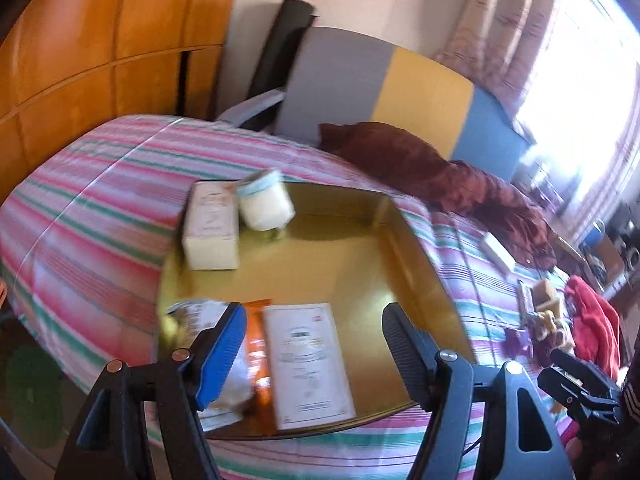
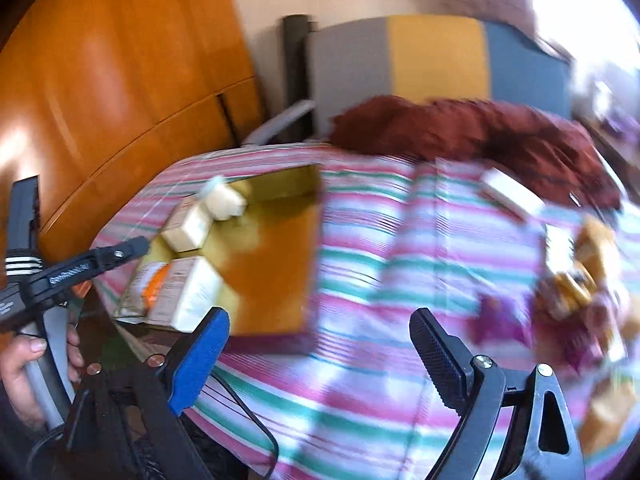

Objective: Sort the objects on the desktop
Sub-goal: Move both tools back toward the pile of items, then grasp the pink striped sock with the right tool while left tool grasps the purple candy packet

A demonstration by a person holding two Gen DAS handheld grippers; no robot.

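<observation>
Left tool [image 1: 316,354] is hanging released over the near end of the gold tray [image 1: 340,248], fingers spread wide with nothing between them. The tray is lying on the striped bedsheet [image 1: 100,208]. Inside the tray: a white jar [image 1: 266,204] with a pale blue band is sitting at the far end, tilted, touching a cream box [image 1: 210,226] just beside it on the tray's left side. At the tray's near end a flat white box [image 1: 306,364] is lying between the left tool's fingers in the picture, with an orange packet [image 1: 256,344] and a crinkled printed pouch [image 1: 192,314] just beside it; the blue finger pad [image 1: 222,356] is covering part of them. Right tool [image 2: 320,360] is also released, jaws wide, over bare bedsheet to the right of the tray, holding nothing. Unsorted things are lying well right of the tray: a white box [image 2: 510,194] near the dark red blanket [image 2: 460,128], and a blurred pile of yellow-brown and purple items [image 2: 568,280], too smeared to identify. A red cloth [image 1: 596,320] is lying beyond that pile. Far from the tray, a grey-yellow-blue headboard [image 1: 400,80] is standing against the wall, wooden wardrobe [image 1: 100,40] to the left. A bare hand [image 2: 24,376] is gripping the left tool's handle, left of the tray.
</observation>
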